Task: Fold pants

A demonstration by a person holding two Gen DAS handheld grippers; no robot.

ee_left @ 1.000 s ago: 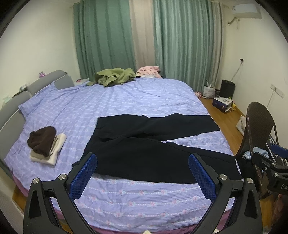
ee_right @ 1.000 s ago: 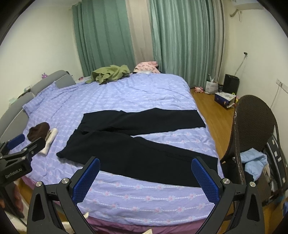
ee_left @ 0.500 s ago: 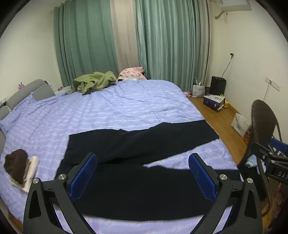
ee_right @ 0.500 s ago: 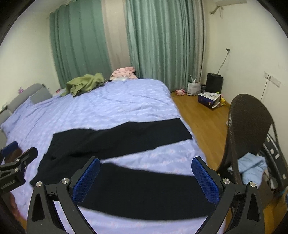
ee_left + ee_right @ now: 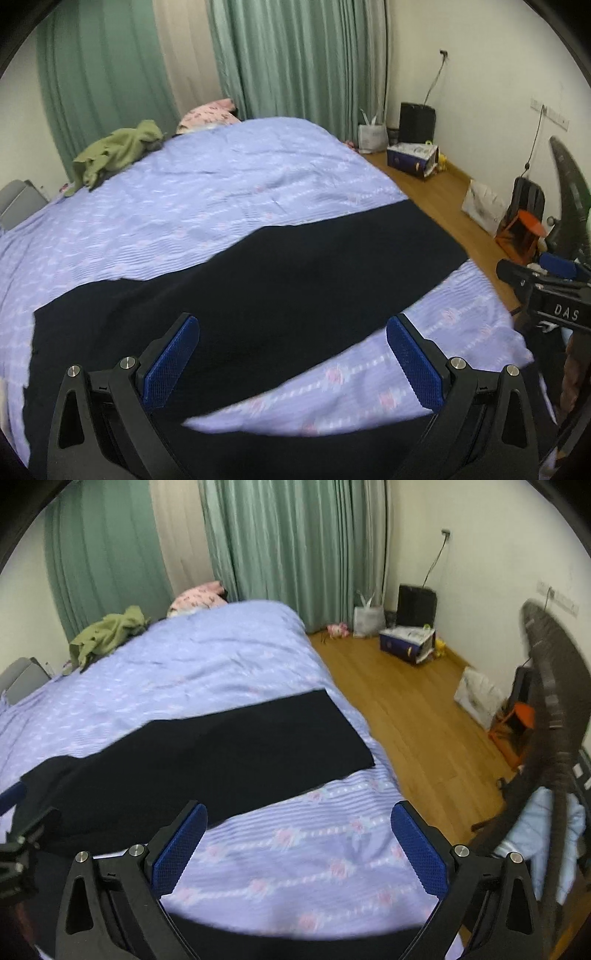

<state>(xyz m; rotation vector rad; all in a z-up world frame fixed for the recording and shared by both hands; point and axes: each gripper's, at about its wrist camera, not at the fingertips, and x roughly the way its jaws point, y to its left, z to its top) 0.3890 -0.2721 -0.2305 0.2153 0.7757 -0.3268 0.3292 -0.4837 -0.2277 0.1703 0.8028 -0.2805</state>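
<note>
Black pants (image 5: 258,280) lie flat on the purple bed (image 5: 221,184), legs spread apart. The far leg runs right toward the bed's edge; the near leg passes under both views' bottom edge. My left gripper (image 5: 291,360) is open and empty, just above the pants' upper part. My right gripper (image 5: 299,843) is open and empty, above the bedsheet between the two legs; the far leg (image 5: 221,746) lies ahead of it. The right gripper also shows in the left wrist view (image 5: 546,291), and the left gripper in the right wrist view (image 5: 22,834).
A green garment (image 5: 118,151) and a pink one (image 5: 208,114) lie at the bed's far side by the curtains. A wicker chair (image 5: 554,738) with blue cloth stands right of the bed. Boxes and bags (image 5: 406,642) sit on the wood floor by the wall.
Both grippers have moved forward and down toward the bed, close over the pants. Both stay open. The pants have not moved.
</note>
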